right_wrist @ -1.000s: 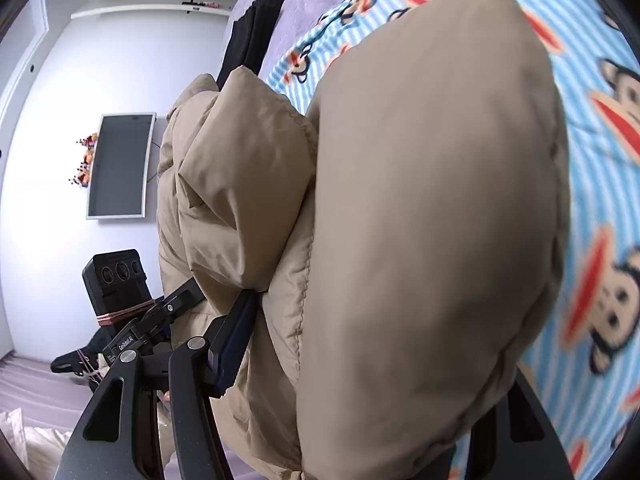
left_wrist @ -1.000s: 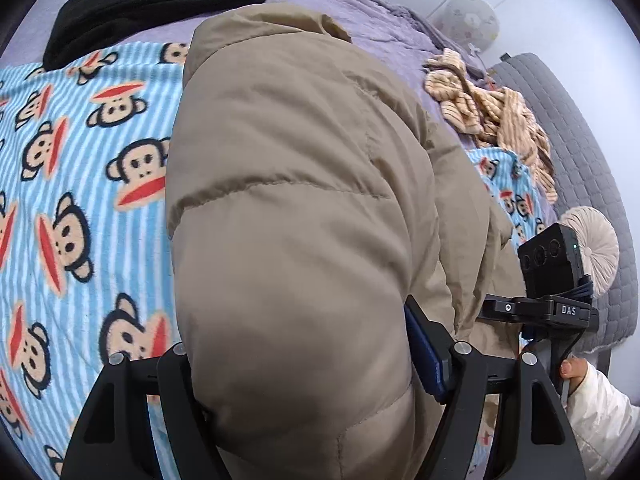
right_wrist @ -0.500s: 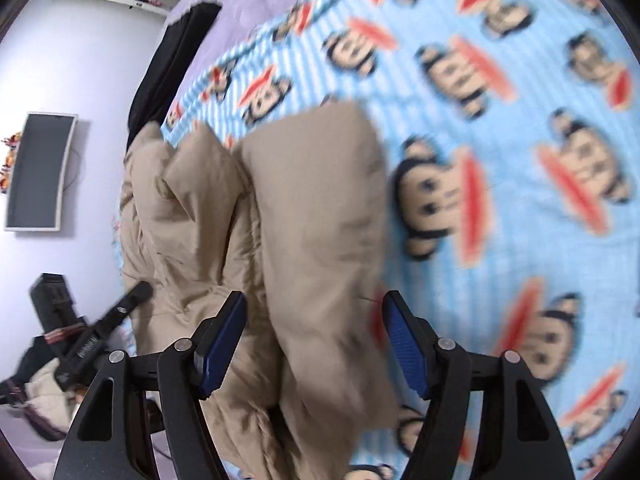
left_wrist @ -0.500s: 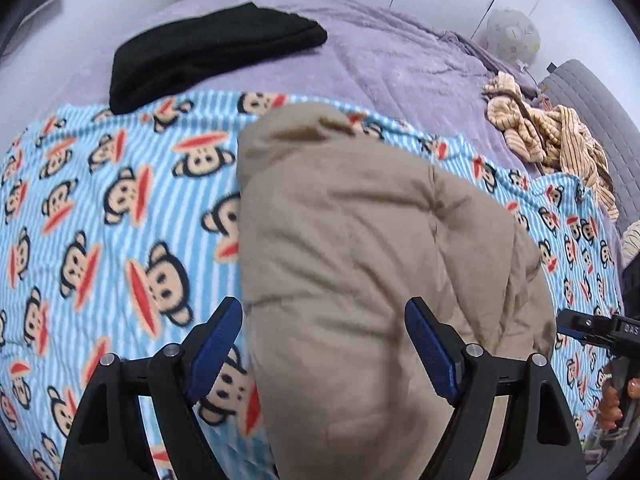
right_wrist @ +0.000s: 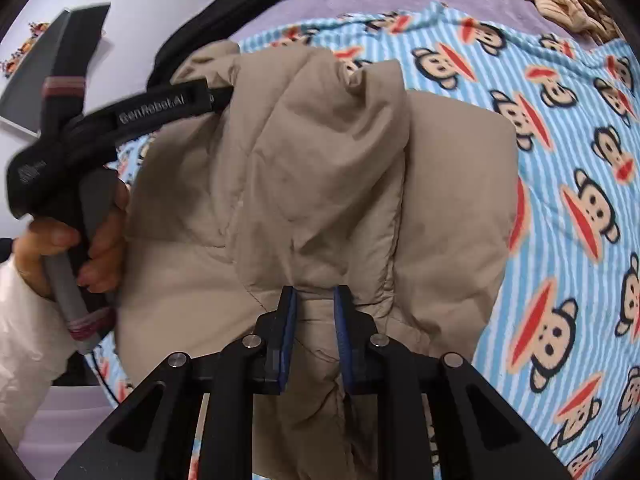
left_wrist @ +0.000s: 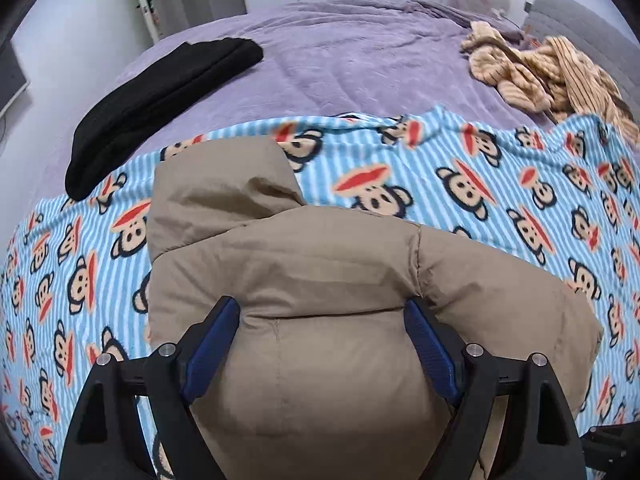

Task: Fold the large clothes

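Note:
A tan puffer jacket [left_wrist: 320,264] lies bunched in a thick fold on the blue monkey-print blanket [left_wrist: 480,184]. My left gripper [left_wrist: 320,306] stands wide open and straddles the jacket's puffy near edge, blue pads on either side. In the right wrist view the jacket [right_wrist: 320,152] shows its layered folds. The jaws of my right gripper [right_wrist: 315,294] are closing and stand narrow, with a ridge of jacket fabric pinched between the pads. A person's hand [right_wrist: 100,240] holds the other tool at the jacket's left edge.
A folded black garment [left_wrist: 160,96] lies at the far left on the purple bedspread [left_wrist: 340,52]. A crumpled tan striped garment [left_wrist: 540,72] sits at the far right by a grey padded headboard [left_wrist: 580,16]. Open blanket [right_wrist: 560,160] stretches right of the jacket.
A second ago both grippers gripped the raised jacket; then they let go and it dropped onto the blanket. Now the left straddles its near edge, open. The right has narrowed onto a fold.

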Demonstrator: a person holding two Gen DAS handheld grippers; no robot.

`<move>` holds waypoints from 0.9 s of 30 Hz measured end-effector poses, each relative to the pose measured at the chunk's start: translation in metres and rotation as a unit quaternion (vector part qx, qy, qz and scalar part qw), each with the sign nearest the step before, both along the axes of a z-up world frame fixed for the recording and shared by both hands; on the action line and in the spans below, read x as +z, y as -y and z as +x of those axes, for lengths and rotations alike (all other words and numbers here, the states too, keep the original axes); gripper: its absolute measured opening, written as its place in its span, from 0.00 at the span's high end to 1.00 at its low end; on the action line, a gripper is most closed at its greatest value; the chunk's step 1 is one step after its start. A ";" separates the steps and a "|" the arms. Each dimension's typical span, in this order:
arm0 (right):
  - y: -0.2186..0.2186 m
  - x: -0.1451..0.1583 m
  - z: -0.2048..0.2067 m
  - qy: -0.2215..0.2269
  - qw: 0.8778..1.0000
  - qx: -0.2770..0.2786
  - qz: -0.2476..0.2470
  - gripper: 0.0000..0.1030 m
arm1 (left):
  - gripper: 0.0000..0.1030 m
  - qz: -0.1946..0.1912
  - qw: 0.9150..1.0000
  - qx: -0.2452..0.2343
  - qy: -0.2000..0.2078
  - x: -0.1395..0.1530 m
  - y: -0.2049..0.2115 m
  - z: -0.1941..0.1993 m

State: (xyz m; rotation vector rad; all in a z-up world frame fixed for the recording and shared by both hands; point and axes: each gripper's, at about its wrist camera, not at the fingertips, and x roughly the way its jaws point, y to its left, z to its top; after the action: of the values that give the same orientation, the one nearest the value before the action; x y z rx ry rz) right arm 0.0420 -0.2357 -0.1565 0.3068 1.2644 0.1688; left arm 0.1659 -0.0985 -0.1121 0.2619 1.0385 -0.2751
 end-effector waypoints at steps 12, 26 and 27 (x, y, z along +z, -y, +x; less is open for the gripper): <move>0.021 -0.026 -0.012 -0.016 0.998 -0.048 0.025 0.83 | 0.17 0.004 1.000 0.004 -0.012 0.027 -0.025 -0.027; 0.020 -0.006 -0.008 -0.018 0.996 -0.082 0.039 0.79 | 0.12 0.004 0.994 0.067 -0.090 0.004 -0.093 -0.117; 0.021 0.006 -0.009 0.001 0.996 -0.086 0.037 0.79 | 0.00 0.010 0.993 0.074 -0.092 0.002 -0.094 -0.116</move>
State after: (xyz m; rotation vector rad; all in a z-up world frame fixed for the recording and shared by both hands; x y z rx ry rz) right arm 0.0334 -0.2564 -0.1509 0.4778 1.2254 0.0695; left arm 0.0499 -0.0046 -0.1101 0.1782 1.2379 -0.1574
